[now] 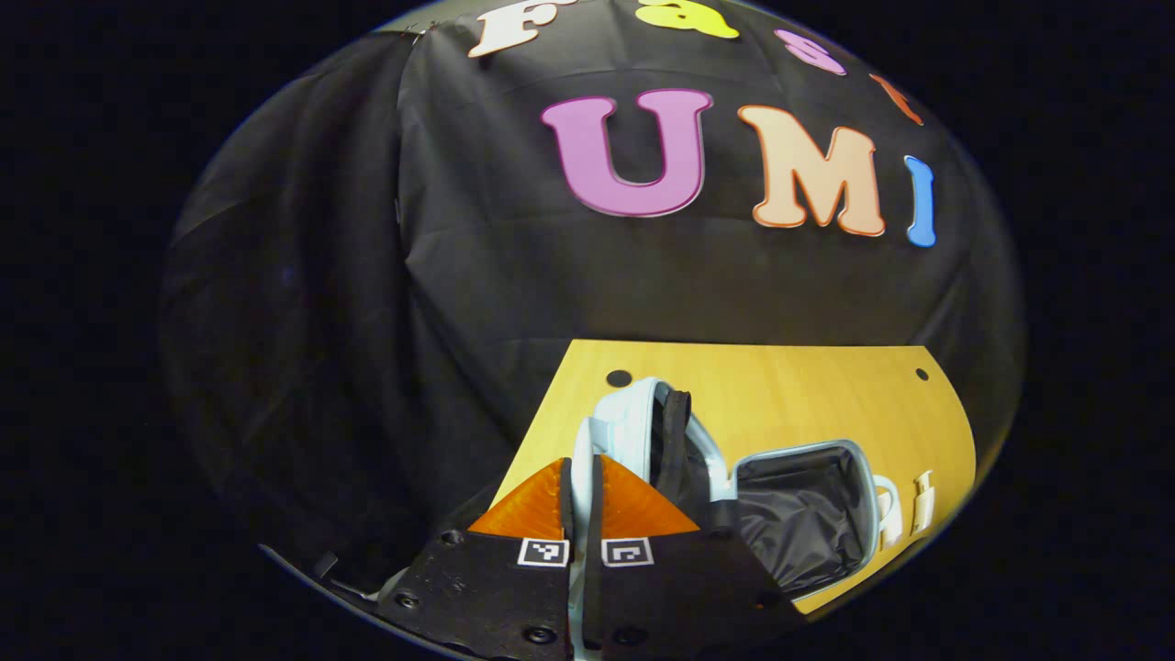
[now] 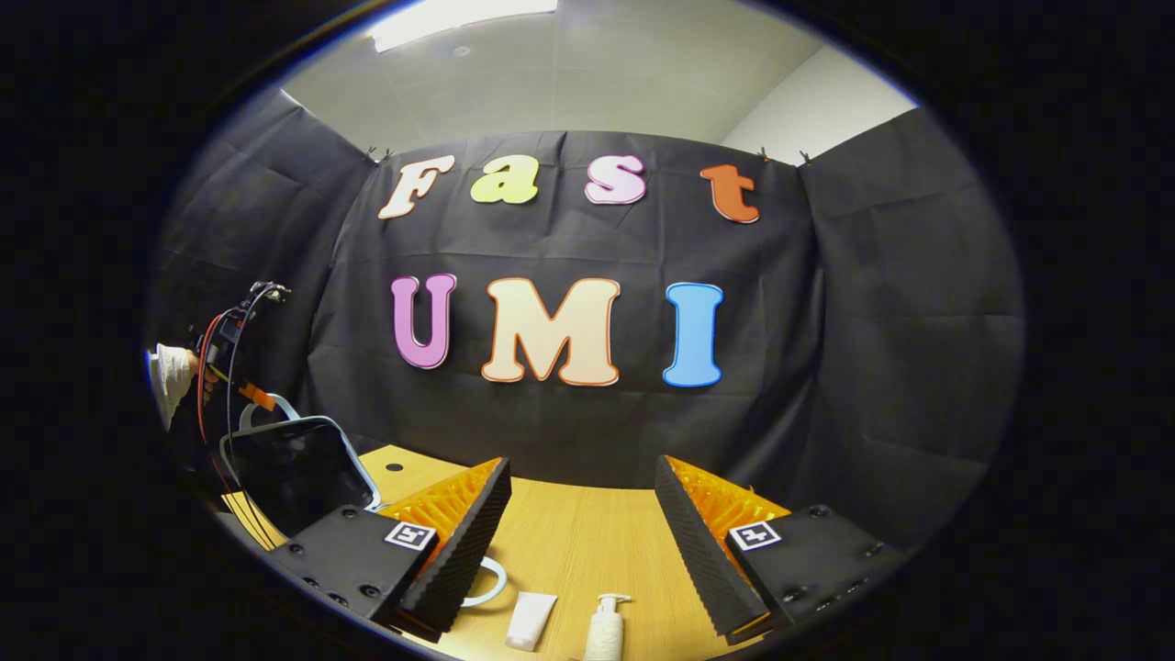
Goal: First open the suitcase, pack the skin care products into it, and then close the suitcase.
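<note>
- I am pinching the rim of the suitcase lid (image 1: 633,422) with my left tongs (image 1: 581,487); the fingers are pressed nearly together with the pale edge of the lid between them, and the lid is standing about upright.
- I am judging the opening step to be close to done, so I am thinking of swinging the lid gently on past upright, following its hinge arc, not pulling straight, so the suitcase body (image 1: 808,514) is not dragged across the bench (image 1: 780,386).
- The suitcase body is lying open beside the lid, near the bench's right edge in the left gripper view, with its dark lining showing and nothing I can make out inside.
- My right tongs (image 2: 578,514) are hanging spread wide and empty above the near edge of the bench, ready for picking.
- Just below them, at the near edge, a tube (image 2: 531,620) is lying flat and a pump bottle (image 2: 606,629) is beside it, the two close together but apart.
- I am planning to take the tube across its flat sides first, keeping clear of the pump.
- Farther off, at the left end of the bench, the raised lid is showing with a hand (image 2: 174,376) behind it.
</note>
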`<action>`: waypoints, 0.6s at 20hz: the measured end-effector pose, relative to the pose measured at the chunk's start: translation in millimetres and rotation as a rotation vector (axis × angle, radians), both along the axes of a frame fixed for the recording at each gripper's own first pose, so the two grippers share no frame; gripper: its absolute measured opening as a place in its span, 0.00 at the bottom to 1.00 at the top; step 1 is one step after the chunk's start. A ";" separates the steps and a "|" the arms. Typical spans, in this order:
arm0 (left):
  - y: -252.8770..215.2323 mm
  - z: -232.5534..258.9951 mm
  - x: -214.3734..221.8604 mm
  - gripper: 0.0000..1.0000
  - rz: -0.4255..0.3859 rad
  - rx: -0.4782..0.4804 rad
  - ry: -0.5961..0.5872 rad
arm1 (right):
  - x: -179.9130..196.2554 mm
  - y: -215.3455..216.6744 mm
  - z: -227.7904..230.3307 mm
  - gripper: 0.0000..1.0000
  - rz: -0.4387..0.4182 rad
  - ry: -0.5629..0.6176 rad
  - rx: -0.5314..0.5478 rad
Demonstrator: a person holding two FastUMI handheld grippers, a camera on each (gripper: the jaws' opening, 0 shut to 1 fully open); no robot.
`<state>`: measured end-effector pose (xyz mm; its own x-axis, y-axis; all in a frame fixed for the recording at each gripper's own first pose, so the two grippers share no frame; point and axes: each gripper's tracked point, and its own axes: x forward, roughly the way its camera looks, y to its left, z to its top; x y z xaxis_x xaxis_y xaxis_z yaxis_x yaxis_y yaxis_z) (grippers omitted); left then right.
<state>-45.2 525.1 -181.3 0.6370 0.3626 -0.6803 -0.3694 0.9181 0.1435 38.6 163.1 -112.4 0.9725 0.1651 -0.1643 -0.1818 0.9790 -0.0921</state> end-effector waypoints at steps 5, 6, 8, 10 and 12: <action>62.4 -97.6 -44.5 0.00 0.108 -0.078 0.101 | 2.3 26.8 -16.7 1.00 0.021 0.062 -0.051; 68.0 -118.2 -47.9 0.00 0.141 -0.118 0.104 | 2.9 27.7 -23.4 1.00 0.020 0.080 -0.057; 78.3 -149.5 -62.2 0.00 0.187 -0.176 0.114 | 3.4 23.5 -37.0 1.00 0.004 0.121 -0.072; 80.5 -172.0 -75.4 0.00 0.195 -0.188 0.132 | 2.1 15.4 -46.3 1.00 -0.018 0.153 -0.082; 80.9 -190.1 -85.4 0.00 0.183 -0.171 0.170 | 1.8 6.5 -54.0 1.00 -0.036 0.178 -0.088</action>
